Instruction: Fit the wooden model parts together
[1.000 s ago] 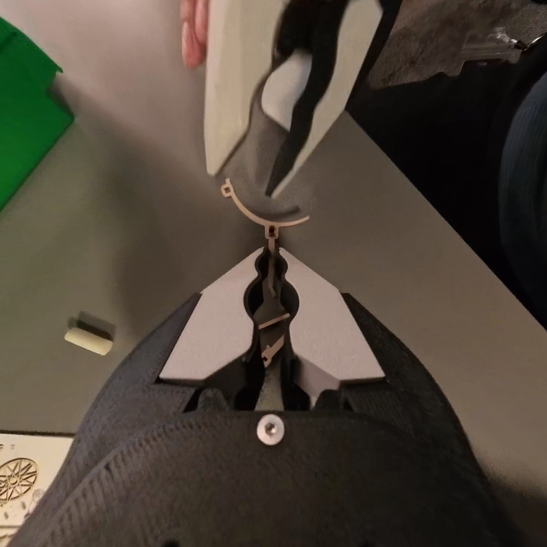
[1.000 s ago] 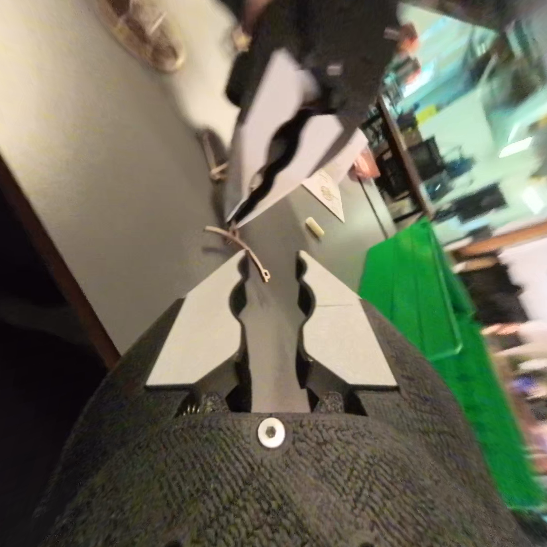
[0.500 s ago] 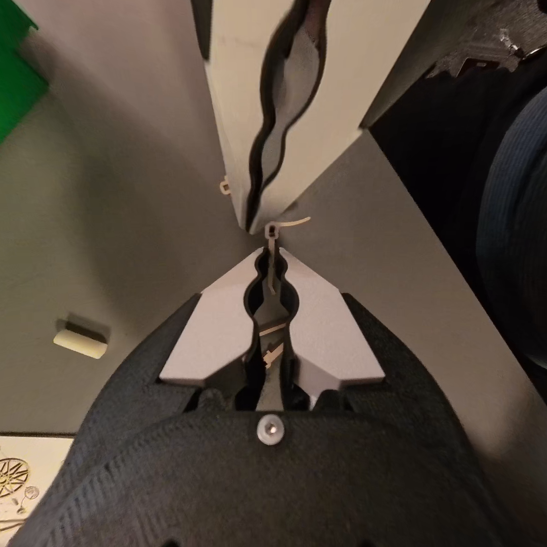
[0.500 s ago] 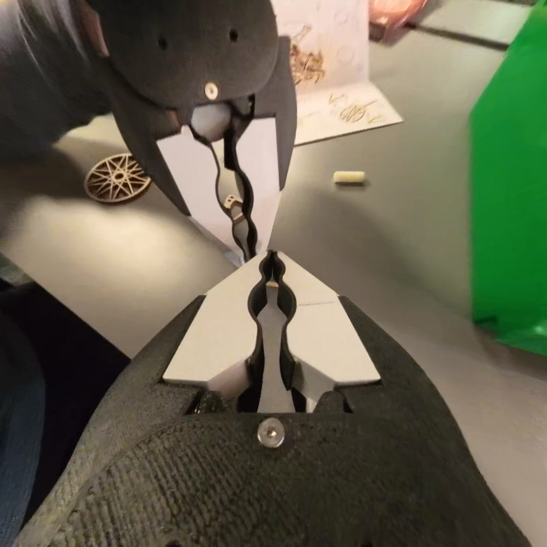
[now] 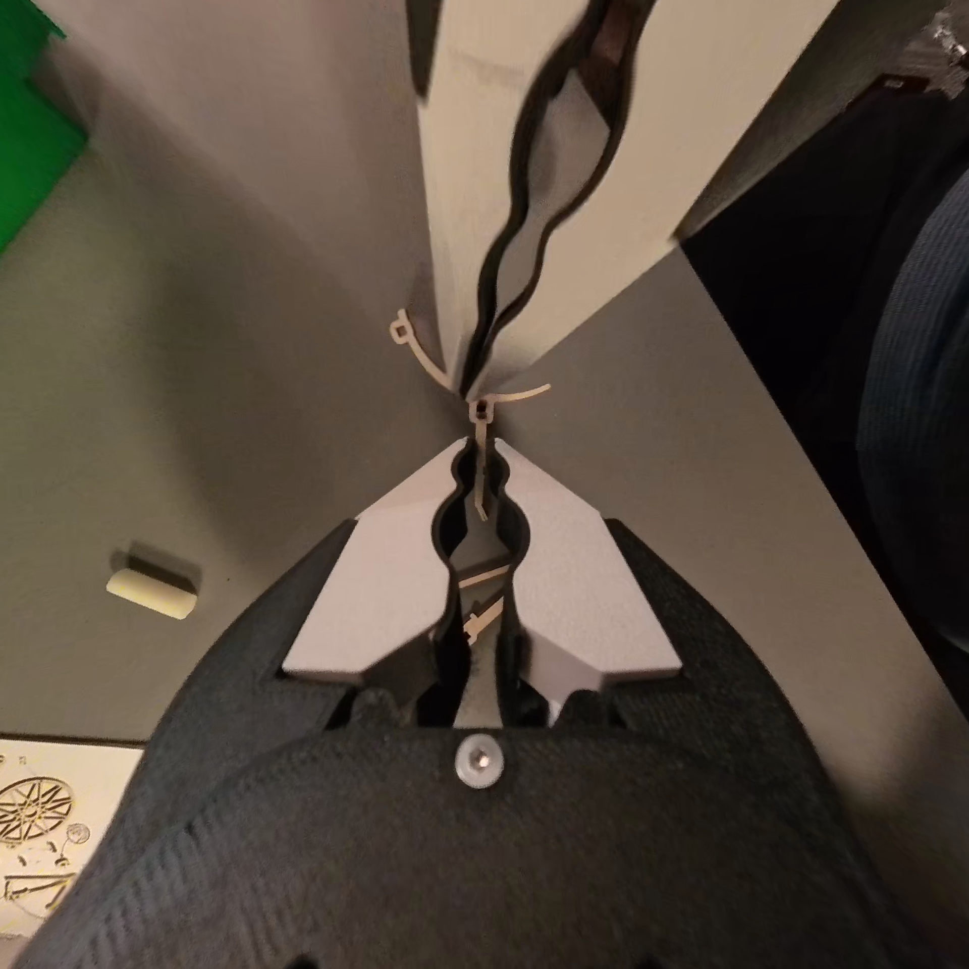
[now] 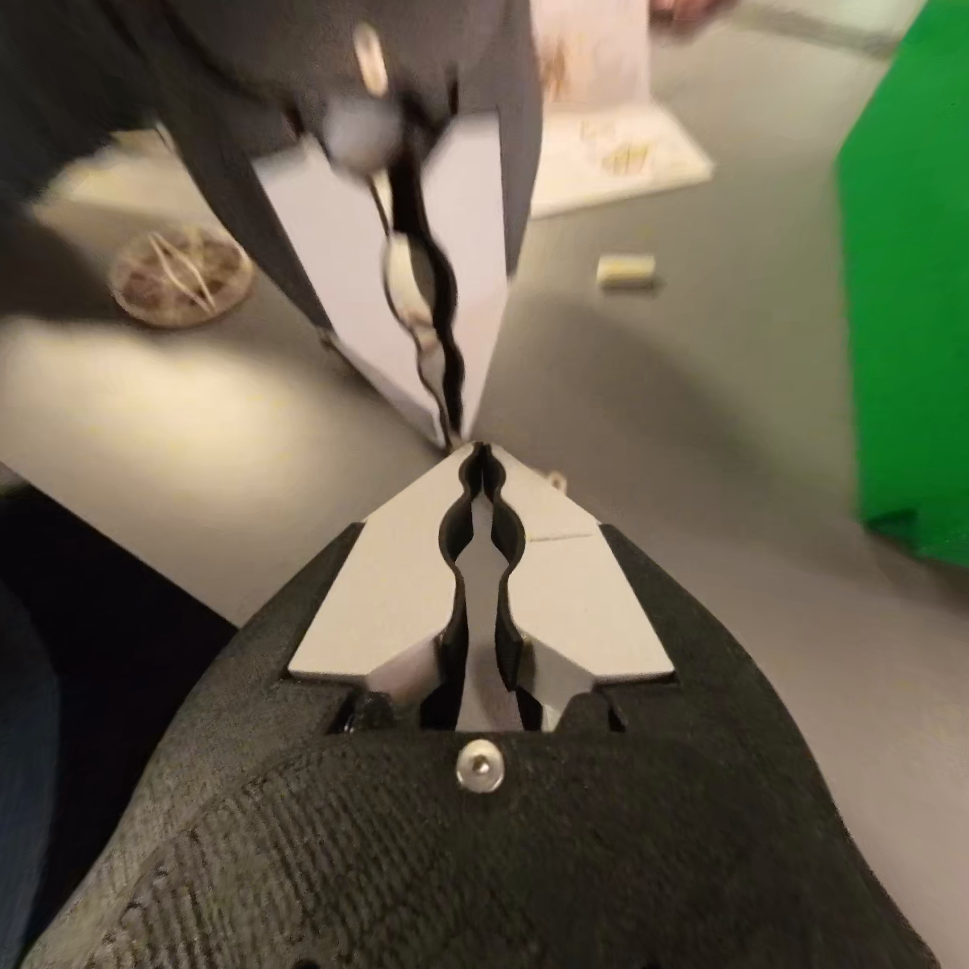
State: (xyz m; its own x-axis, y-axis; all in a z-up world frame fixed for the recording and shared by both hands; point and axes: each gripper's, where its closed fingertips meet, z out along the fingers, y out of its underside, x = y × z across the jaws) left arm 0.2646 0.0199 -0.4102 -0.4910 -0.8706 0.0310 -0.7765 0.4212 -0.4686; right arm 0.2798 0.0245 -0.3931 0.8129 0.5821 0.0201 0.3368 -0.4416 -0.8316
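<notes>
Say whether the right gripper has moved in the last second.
Yes. Against the near-still white block, the right gripper swung in toward the left gripper and shut on the arc.

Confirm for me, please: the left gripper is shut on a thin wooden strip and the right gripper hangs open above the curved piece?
Not quite: the right gripper is shut on the curved piece, as the right wrist view shows. The left gripper is indeed shut on the thin wooden strip.
</notes>
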